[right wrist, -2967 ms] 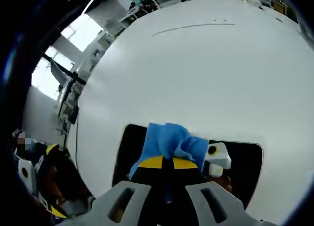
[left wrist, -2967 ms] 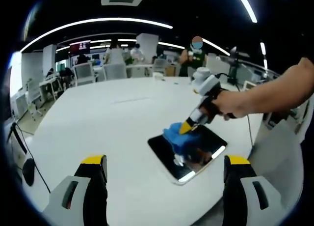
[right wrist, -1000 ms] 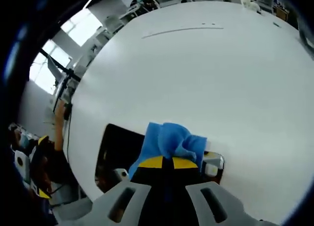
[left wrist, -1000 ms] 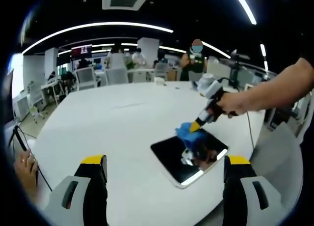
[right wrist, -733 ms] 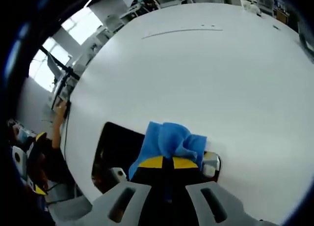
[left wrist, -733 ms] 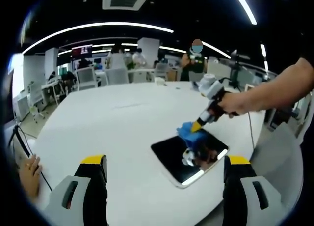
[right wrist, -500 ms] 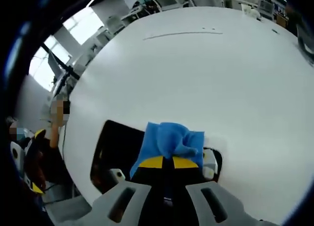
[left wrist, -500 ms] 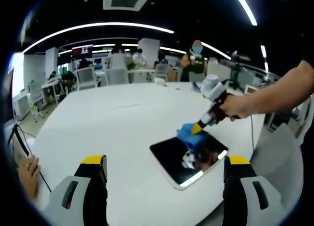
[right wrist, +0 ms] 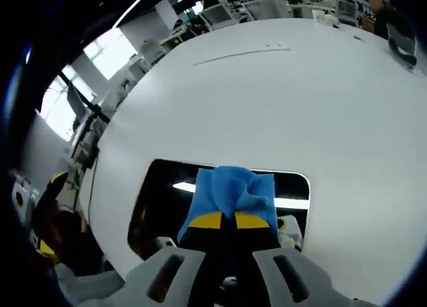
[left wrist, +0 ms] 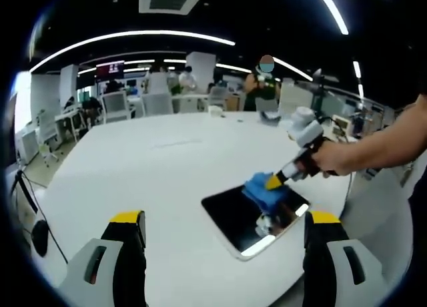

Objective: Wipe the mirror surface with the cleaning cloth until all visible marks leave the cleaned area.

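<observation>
Seen from the left gripper view, the left gripper point(left wrist: 223, 237) is held above the near edge of the white round counter point(left wrist: 133, 167), its two yellow-tipped jaws wide apart with nothing between them. Beyond it, toward the right side of the counter, the mirror point(left wrist: 257, 213) lies flat, a dark rounded rectangle with a bright strip of reflected light along its near edge. The right gripper point(left wrist: 275, 181) comes in from the right, held in a person's hand point(left wrist: 327, 160), and its yellow tips press the blue cleaning cloth point(left wrist: 261, 189) onto the far part of the mirror, near its right corner. Farther back, office chairs point(left wrist: 117, 100) stand around the room and a person point(left wrist: 265, 80) stands beyond the far edge of the counter. Turning to the right gripper view, the right gripper point(right wrist: 228, 221) has its jaws drawn together, clamped on the bunched cleaning cloth point(right wrist: 233, 190), which sits on the mirror point(right wrist: 160, 193) about midway along its length. The mirror's dark glass extends to both sides of the cloth and reflects a thin strip light. The counter point(right wrist: 267, 107) spreads out pale beyond it, and the left gripper's yellow tip point(right wrist: 57, 180) shows at the left edge of this view.
</observation>
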`<control>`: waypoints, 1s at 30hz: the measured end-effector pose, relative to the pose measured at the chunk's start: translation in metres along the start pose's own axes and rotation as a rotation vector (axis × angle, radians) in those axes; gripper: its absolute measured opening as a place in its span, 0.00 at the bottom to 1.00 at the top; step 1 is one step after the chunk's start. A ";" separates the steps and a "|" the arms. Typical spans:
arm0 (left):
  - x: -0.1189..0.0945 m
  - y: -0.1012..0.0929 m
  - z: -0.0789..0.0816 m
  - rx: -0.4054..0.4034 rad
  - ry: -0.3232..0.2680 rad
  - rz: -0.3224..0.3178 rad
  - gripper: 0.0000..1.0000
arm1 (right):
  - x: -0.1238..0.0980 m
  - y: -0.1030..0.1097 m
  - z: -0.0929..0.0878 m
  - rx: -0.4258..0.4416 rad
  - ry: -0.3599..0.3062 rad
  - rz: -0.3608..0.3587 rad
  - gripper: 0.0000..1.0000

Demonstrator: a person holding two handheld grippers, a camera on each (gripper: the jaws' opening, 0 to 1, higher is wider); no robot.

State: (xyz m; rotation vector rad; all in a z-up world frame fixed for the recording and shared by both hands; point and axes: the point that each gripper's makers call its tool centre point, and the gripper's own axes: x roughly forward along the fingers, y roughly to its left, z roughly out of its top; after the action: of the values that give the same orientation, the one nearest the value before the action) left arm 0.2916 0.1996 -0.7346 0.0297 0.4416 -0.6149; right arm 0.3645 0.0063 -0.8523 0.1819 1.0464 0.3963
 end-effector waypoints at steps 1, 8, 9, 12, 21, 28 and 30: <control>0.001 -0.001 0.000 0.003 -0.001 -0.003 0.99 | -0.002 0.001 -0.003 -0.001 -0.003 0.001 0.00; 0.006 -0.005 -0.001 0.008 0.007 -0.020 0.99 | -0.009 0.005 -0.014 0.017 -0.007 0.014 0.00; 0.006 -0.005 -0.001 0.009 0.007 -0.021 0.99 | -0.010 0.006 -0.016 0.014 -0.009 0.015 0.00; 0.006 -0.006 0.000 0.010 0.007 -0.026 0.99 | -0.014 0.009 -0.022 0.004 -0.008 0.016 0.00; 0.007 -0.006 -0.001 0.011 0.010 -0.030 0.99 | -0.019 0.011 -0.031 -0.034 -0.015 0.019 0.01; 0.010 -0.008 -0.001 0.009 0.008 -0.034 0.99 | -0.023 0.013 -0.037 -0.031 -0.013 0.024 0.02; 0.010 -0.009 -0.001 0.008 0.007 -0.034 0.99 | -0.024 0.013 -0.038 -0.020 -0.015 0.030 0.02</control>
State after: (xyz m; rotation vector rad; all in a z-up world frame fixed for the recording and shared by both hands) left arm 0.2935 0.1873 -0.7383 0.0325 0.4471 -0.6502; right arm 0.3180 0.0071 -0.8474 0.1824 1.0253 0.4323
